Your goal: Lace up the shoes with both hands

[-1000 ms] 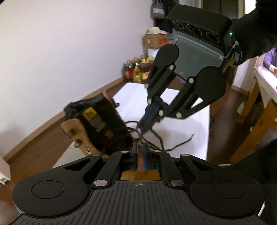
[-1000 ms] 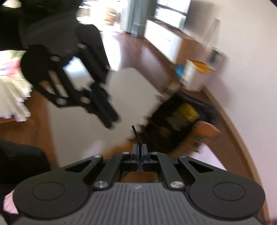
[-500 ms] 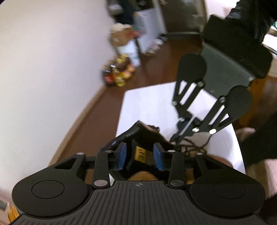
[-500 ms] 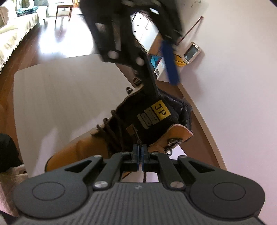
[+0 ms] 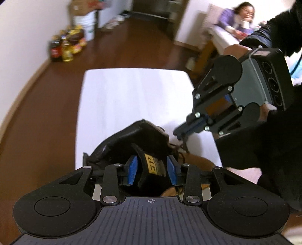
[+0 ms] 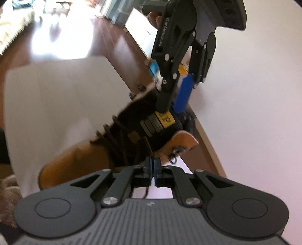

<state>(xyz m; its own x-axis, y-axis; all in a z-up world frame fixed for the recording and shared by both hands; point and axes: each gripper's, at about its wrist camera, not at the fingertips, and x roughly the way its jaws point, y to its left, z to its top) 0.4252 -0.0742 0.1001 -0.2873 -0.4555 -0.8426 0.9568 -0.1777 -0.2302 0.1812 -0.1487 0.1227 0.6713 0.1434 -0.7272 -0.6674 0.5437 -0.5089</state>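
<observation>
A tan boot (image 6: 75, 160) with black lining and dark brown laces lies on the white table (image 5: 132, 94). Its tongue (image 5: 152, 166) carries a yellow label (image 6: 167, 119). My left gripper (image 5: 152, 169) is open, its blue pads on either side of the tongue. From the right wrist view the left gripper (image 6: 170, 108) comes down from above onto the tongue's top. My right gripper (image 6: 152, 164) is shut on a thin dark lace end (image 6: 148, 146) beside the boot's eyelet flap. In the left wrist view the right gripper (image 5: 180, 133) sits right of the boot's collar.
Bottles (image 5: 66, 47) stand on the wooden floor by the far wall. A seated person (image 5: 243, 17) is at a table at the back right. A white cabinet (image 6: 139, 32) runs along the wall beyond the table's edge.
My left gripper has opened and moved over the boot, so its pads now stand around the tongue. My right gripper stays shut on the lace and has shifted to the boot's side.
</observation>
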